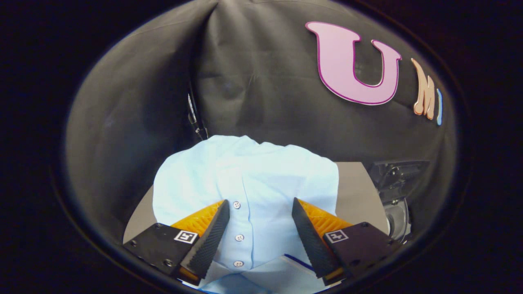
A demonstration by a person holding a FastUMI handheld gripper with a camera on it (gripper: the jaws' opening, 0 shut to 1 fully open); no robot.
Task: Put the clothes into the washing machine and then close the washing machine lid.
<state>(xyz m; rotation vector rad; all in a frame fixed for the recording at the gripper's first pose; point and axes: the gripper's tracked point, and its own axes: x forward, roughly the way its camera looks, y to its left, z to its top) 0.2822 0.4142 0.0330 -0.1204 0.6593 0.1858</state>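
1. Gripper view: we see the black cloth wall (261, 81) of the booth behind everything, creased, with a vertical fold running down its left-centre.
2. We see a pale blue shirt (253, 179) bunched in a rounded heap on a grey surface (355, 192). It lies just ahead of the tongs and reaches back between them, covering most of the surface.
3. We see the surface bare on the right of the shirt and as a narrow strip on its left.
4. We see the tongs (259, 206) spread wide, with nothing pinched. Their two dark ribbed fingers (212, 241) stand on either side of the shirt's button strip, and we cannot tell whether they touch the fabric beneath them. Orange ribbed backing shows behind each finger, and each black finger mount carries a small square marker.
5. We see a dark metal fixture (396, 192) beyond the right edge of the surface, with a rounded grey part below it; we cannot tell what it is.
6. We see a thin dark cable (195, 114) hanging against the wall, just above the back of the shirt.
7. We see three white buttons (239, 237) in a line down the strip, between the fingers.
8. We see a dark blue edge (298, 261) on the fabric beside the right finger.
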